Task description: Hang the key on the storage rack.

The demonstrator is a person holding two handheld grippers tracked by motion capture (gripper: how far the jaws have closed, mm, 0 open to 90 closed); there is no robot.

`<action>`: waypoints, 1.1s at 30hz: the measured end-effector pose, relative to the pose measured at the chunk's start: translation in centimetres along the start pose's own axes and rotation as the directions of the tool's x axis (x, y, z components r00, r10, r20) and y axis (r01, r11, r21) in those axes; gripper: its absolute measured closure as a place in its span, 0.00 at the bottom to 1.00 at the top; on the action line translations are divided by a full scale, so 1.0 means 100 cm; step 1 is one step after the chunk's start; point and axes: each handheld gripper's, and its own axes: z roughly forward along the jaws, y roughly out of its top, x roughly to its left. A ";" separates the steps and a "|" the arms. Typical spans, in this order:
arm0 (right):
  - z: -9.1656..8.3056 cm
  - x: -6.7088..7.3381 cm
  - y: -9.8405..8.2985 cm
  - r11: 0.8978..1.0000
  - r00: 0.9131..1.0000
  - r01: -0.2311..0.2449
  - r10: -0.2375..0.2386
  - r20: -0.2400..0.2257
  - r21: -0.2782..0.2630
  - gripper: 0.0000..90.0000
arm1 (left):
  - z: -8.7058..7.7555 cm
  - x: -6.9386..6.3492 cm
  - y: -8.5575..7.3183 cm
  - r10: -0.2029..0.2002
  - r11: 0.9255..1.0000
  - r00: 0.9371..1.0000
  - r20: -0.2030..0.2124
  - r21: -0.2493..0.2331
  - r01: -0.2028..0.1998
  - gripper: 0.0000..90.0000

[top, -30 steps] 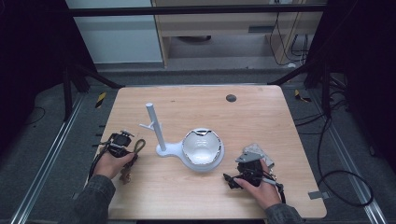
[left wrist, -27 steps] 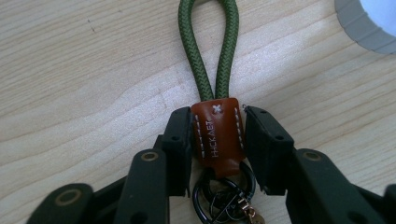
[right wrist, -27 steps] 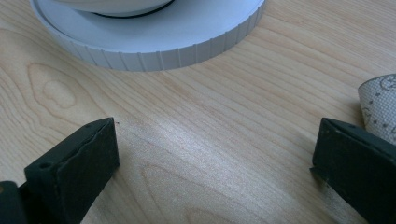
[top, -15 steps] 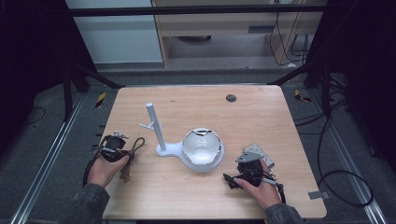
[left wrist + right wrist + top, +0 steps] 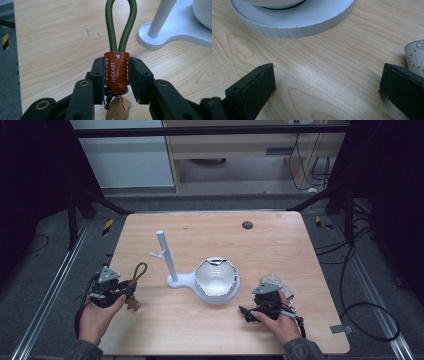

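My left gripper [image 5: 116, 65] is shut on the orange leather tab [image 5: 116, 77] of a keychain. Its green cord loop [image 5: 121, 25] sticks out past the jaws, and a brass key [image 5: 117, 111] hangs below. In the high view this left gripper [image 5: 127, 289] is held just above the table's front left, with the loop [image 5: 140, 270] pointing toward a white stand. That stand has an upright post [image 5: 165, 252] with a side peg and a round dish [image 5: 216, 279]. My right gripper [image 5: 247, 312] rests at the front right, open [image 5: 327, 82], with bare wood between its jaws.
A patterned grey cloth [image 5: 274, 282] lies just behind the right hand; its corner [image 5: 415, 58] shows beside the right jaw. The dish's ribbed rim [image 5: 294, 25] lies close ahead of the right gripper. A dark hole [image 5: 247, 225] sits near the table's far edge [image 5: 210, 213].
The left hand has drawn back toward the front left and risen with the keychain in its jaws; the key now dangles. The right hand has stayed put.
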 end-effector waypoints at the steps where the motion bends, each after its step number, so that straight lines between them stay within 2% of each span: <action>1: 0.000 0.000 0.000 1.000 1.000 0.003 -0.003 0.000 -0.001 0.00 | -0.003 -0.002 0.000 0.004 1.000 1.000 -0.001 -0.017 -0.004 0.73; 9: 0.000 0.000 0.000 1.000 1.000 0.003 -0.003 0.000 -0.001 0.00 | -0.018 -0.017 -0.001 0.036 0.995 0.999 0.016 -0.093 -0.035 0.73; 21: 0.000 0.000 0.000 1.000 1.000 0.000 0.000 0.000 0.000 0.00 | -0.024 -0.035 -0.001 0.065 0.986 0.996 0.066 -0.159 -0.053 0.73; 26: 0.000 0.000 0.000 1.000 1.000 0.000 0.000 0.000 0.000 0.00 | -0.027 -0.043 -0.001 0.082 0.980 0.994 0.073 -0.188 -0.067 0.73; 33: 0.000 0.000 0.000 1.000 1.000 0.001 -0.001 0.000 0.000 0.00 | -0.029 -0.050 -0.001 0.085 0.973 0.993 0.087 -0.223 -0.064 0.73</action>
